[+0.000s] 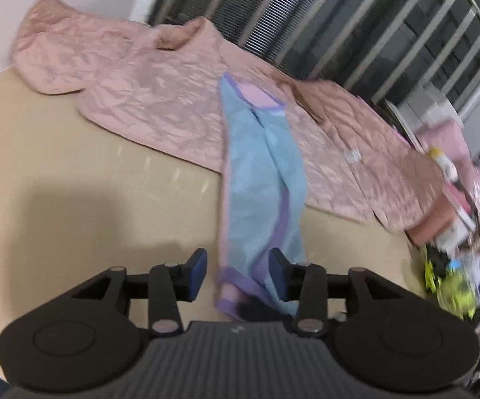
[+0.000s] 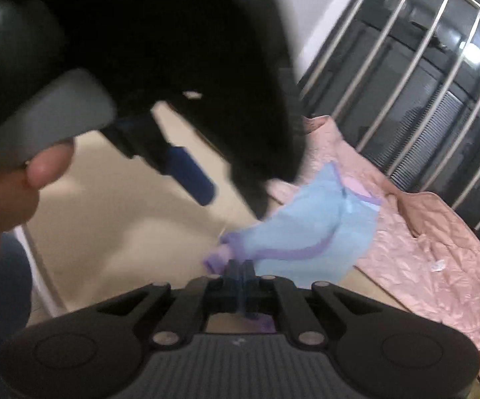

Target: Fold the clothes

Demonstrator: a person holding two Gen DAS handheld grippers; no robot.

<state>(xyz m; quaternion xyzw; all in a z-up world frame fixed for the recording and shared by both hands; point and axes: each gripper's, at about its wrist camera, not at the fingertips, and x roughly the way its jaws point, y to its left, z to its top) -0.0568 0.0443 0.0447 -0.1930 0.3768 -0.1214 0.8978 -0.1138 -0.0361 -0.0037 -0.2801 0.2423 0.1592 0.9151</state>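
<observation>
A light blue garment with purple trim [image 1: 260, 179] lies stretched across the beige table [image 1: 73, 183], its far end resting on a pink quilted jacket [image 1: 160, 99]. My left gripper [image 1: 238, 274] is open, its blue pads on either side of the garment's near purple hem, not closed on it. In the right wrist view my right gripper [image 2: 240, 274] is shut on the purple-trimmed end of the blue garment [image 2: 313, 232]. The left gripper's body and one blue pad [image 2: 190, 174] loom close above, held by a hand [image 2: 14, 193].
The pink jacket [image 2: 432, 252] spreads over the table's far side. A window with metal bars [image 1: 389, 33] is behind it. A cluttered pile of coloured clothes and items [image 1: 456, 232] sits past the table's right edge.
</observation>
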